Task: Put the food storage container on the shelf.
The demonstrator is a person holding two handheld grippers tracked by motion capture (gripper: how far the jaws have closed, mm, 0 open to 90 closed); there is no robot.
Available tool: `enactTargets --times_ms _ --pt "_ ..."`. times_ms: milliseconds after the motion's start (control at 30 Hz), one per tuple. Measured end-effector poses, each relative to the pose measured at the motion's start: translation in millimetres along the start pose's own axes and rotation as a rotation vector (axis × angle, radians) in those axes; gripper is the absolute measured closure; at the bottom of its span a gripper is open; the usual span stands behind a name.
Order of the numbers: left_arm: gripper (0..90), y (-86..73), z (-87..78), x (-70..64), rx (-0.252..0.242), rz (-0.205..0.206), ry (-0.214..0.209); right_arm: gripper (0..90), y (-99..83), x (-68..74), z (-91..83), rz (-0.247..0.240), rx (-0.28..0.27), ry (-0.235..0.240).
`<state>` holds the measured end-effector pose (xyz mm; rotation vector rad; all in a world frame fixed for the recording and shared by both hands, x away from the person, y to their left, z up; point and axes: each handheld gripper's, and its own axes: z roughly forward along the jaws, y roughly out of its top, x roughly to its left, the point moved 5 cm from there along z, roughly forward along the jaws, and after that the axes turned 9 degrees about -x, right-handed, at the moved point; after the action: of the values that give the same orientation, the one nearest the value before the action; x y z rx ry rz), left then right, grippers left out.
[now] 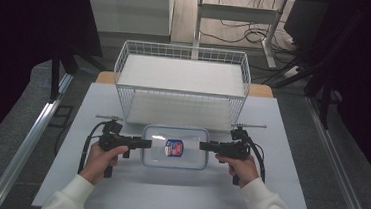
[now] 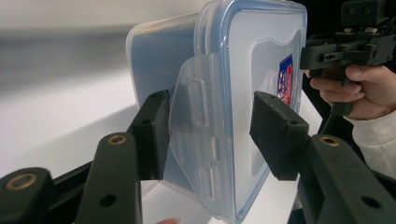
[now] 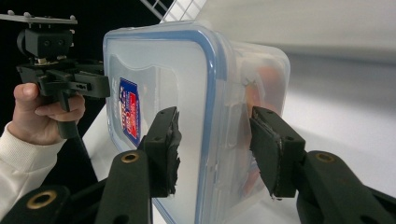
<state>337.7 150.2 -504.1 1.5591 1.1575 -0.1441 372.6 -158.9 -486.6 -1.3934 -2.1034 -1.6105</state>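
A clear plastic box [image 1: 189, 157] with a blue-rimmed lid and a red and blue label [image 1: 174, 148] lies flat on the white table [image 1: 116, 189], between my two grippers. My left gripper [image 1: 148, 143] points at its left end. In the left gripper view the jaws stand open around the box's edge [image 2: 261, 60], with the side latch [image 2: 196, 102] between them. From the other end comes my right gripper [image 1: 201, 146]. In its own view my right gripper [image 3: 217, 151] is open astride the box's rim [image 3: 163, 70], with reddish contents dimly seen inside.
A white wire basket [image 1: 181, 84] with a flat white bottom stands just behind the box. Both forearms in white sleeves [image 1: 266, 206] come in from the near edge. Metal rails run along the table's left and right sides, and cables lie on the floor beyond.
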Motion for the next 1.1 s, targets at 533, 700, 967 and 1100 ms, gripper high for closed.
enactTargets --times_ms 533,700,967,1100 --pt "49.3 44.3 38.0 37.8 -0.008 0.027 -0.018 52.2 41.8 -37.3 22.0 -0.010 -0.044 -0.031" --pt "49.3 49.2 45.9 45.8 -0.019 0.022 -0.022 52.1 44.9 -47.8 28.5 -0.003 -0.068 -0.036" --pt "49.1 46.0 50.0 61.1 -0.003 -0.001 -0.019 51.6 41.7 -54.4 38.8 0.017 -0.075 -0.060" --pt "48.9 47.5 50.3 63.9 -0.019 -0.020 -0.011 51.6 41.3 -56.9 42.2 0.034 -0.089 -0.066"
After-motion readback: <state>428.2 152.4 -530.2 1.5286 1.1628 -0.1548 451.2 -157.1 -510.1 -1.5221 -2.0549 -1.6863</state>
